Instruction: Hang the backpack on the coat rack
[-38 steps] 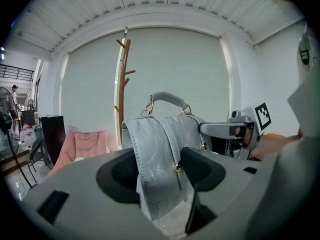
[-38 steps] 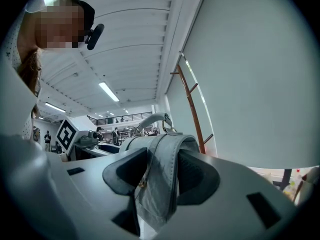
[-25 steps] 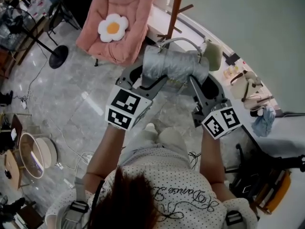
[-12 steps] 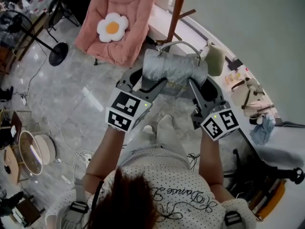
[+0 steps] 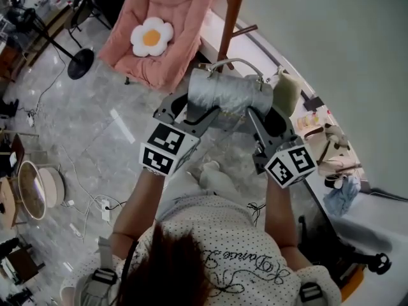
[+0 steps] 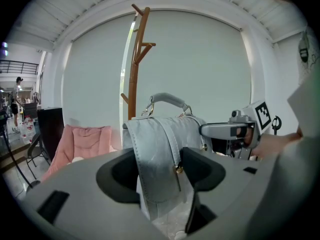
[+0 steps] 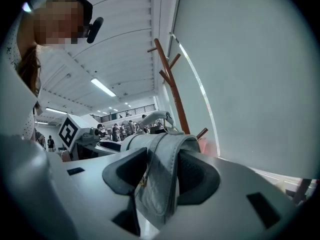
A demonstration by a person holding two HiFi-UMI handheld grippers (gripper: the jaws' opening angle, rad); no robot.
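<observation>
A grey backpack [image 5: 226, 93] with a curved top handle hangs in the air between both grippers. My left gripper [image 5: 189, 109] is shut on its left side, with a wide strap [image 6: 159, 154] clamped between the jaws. My right gripper [image 5: 263, 116] is shut on the other side, its jaws closed on a folded strap [image 7: 161, 176]. The wooden coat rack [image 5: 231, 14] rises just beyond the backpack, near the wall. In the left gripper view the coat rack [image 6: 134, 69] stands directly behind the bag, its pegs above the handle. The coat rack [image 7: 171, 86] also shows in the right gripper view.
A pink chair [image 5: 178, 18] with a flower cushion [image 5: 151, 37] sits left of the rack. A fan base [image 5: 81, 63] and cables lie on the floor at left. A low white ledge [image 5: 319, 123] with bags and small items runs along the wall at right.
Both grippers have carried the backpack forward, closer to the coat rack and the wall. The grip on both sides is unchanged.
</observation>
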